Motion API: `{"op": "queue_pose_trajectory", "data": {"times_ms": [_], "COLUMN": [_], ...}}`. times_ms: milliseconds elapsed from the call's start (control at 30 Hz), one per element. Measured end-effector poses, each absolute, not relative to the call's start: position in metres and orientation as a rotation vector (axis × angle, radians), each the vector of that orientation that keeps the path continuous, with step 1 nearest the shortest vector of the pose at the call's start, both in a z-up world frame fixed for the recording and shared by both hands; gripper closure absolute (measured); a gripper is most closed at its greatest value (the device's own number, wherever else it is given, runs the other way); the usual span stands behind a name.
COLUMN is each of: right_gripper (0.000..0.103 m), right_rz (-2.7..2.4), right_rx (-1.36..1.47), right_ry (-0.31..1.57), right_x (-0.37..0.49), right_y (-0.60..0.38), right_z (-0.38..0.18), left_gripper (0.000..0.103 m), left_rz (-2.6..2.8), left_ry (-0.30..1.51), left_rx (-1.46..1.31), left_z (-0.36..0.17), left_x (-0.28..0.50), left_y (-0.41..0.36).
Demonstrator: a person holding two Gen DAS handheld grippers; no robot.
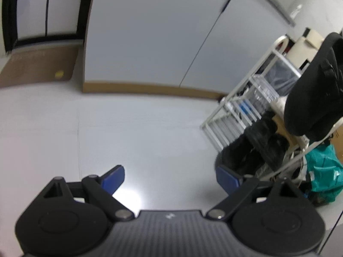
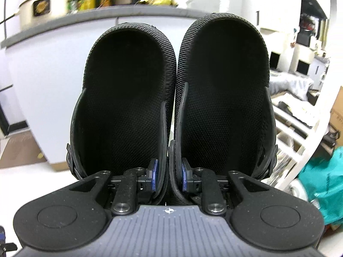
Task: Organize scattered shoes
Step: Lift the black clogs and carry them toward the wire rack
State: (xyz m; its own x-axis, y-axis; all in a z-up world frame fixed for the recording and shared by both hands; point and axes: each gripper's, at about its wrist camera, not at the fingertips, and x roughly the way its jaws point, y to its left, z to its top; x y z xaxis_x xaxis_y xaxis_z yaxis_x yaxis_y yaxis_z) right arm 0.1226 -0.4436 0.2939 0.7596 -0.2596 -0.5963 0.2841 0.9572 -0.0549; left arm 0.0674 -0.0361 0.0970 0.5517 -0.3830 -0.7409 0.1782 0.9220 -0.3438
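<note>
In the right wrist view a pair of black clogs (image 2: pixel 126 98) stands side by side, held up off the floor, filling the middle of the frame. My right gripper (image 2: pixel 169 176) is shut on their two touching inner walls, one blue pad (image 2: pixel 153 175) inside each shoe. In the left wrist view the same black clogs (image 1: pixel 315 87) hang at the right edge, in front of a white shoe rack (image 1: pixel 238 115). A black fuzzy shoe (image 1: pixel 253 147) lies at the rack's foot. My left gripper (image 1: pixel 170 178) is open over the bare floor, nothing between its fingers.
A grey cabinet (image 1: pixel 150 34) with a brown base fills the back of the left wrist view, a brown doormat (image 1: pixel 38 68) to its left. A teal bag (image 1: pixel 323 171) and cardboard boxes sit right of the rack. A counter (image 2: pixel 64 19) carries a pot and bottles.
</note>
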Motion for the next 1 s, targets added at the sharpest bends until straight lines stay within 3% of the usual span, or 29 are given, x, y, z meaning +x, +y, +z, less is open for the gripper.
{"op": "queue_pose_trajectory", "data": {"times_ms": [367,500,1000], "right_gripper": [0.080,0.080,0.080], "right_rz": [-0.391,-0.431,-0.597], "right_rx": [0.130,0.188,0.345], "right_ry": [0.634,0.654,0.794], "right_x": [0.197,0.136,0.197], "right_y": [-0.534,-0.526,-0.590], "right_z": [0.359,0.347,0.346], "left_gripper": [0.010,0.010,0.012], "left_rz": [-0.320,-0.318,-0.199], "left_ry": [0.903,0.905,0.998], "left_rx": [-0.186,-0.206,-0.195], "left_z": [0.095,0.091,0.059], "left_x": [0.073,0.073,0.095], "left_y": [-0.049,-0.046,-0.041]}}
